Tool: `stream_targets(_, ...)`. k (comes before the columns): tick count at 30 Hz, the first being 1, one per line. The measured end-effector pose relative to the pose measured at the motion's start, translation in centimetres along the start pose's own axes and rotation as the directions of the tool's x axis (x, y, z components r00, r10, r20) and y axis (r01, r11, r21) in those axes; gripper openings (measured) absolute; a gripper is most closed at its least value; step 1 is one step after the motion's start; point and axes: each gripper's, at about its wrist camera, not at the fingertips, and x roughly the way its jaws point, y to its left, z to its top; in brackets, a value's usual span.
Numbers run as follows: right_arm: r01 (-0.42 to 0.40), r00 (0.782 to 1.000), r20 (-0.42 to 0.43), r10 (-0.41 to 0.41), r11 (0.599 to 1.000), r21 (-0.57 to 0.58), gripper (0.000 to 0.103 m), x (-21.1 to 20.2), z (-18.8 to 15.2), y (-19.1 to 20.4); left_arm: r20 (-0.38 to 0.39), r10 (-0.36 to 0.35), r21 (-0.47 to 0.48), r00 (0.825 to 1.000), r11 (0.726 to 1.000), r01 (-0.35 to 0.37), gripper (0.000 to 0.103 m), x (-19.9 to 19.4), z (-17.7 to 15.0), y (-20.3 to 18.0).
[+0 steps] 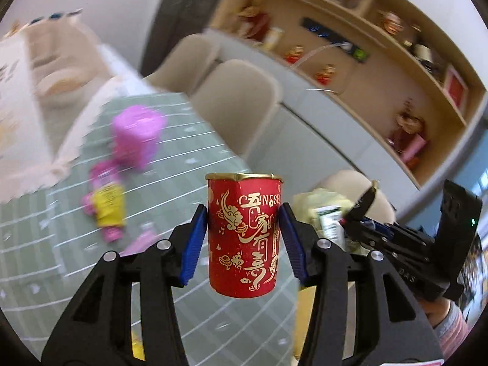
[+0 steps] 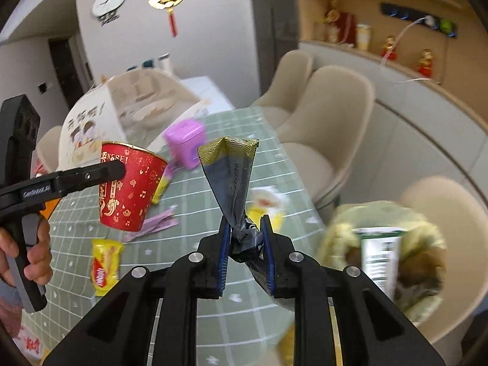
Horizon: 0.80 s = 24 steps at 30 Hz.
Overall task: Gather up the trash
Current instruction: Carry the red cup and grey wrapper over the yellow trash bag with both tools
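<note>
While aloft, red cup (image 1: 244,235) between left tool (image 1: 242,238) pads, seemingly gripped

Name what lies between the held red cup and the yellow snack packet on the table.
Pink paper strips on the green tablecloth, shown in the right wrist view.

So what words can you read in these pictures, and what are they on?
"NESE!": red cup, beside gold Chinese characters.
"DAS": right gripper's body, faint.
Left gripper's arm: white brand, too small.
Yellow packet: red logo, blurred.
White box, grey wrapper, green-and-white carton: print unreadable.
</note>
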Motion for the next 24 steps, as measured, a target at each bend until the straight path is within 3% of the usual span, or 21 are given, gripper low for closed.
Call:
stream_targets(6,0.078,0.996,0.044,-0.078,0.997,0.008,0.02,-3.1,-0.2,-5.6,-0.022,-0.106,0.043,0.994,0.993,0.107,0.046,3.4,-0.2,-6.7)
stream_targets(12,0.108,0.991,0.082,-0.11,0.994,0.033,0.02,-5.7,-0.3,-12.1,-0.039,-0.152,0.044,0.988,0.987,0.154,0.047,7.2,-1.2,-13.1)
stream_targets(17,0.106,0.99,0.094,-0.109,0.994,0.035,0.02,-6.4,-0.6,-16.8,-0.063,-0.142,0.056,0.988,0.988,0.146,0.048,11.8,-2.0,-18.4)
stream_targets(24,0.075,0.99,0.111,-0.084,0.994,0.08,0.02,-6.6,-1.1,-21.7,-0.14,-0.119,0.058,0.983,0.99,0.128,0.05,16.9,-2.9,-22.1)
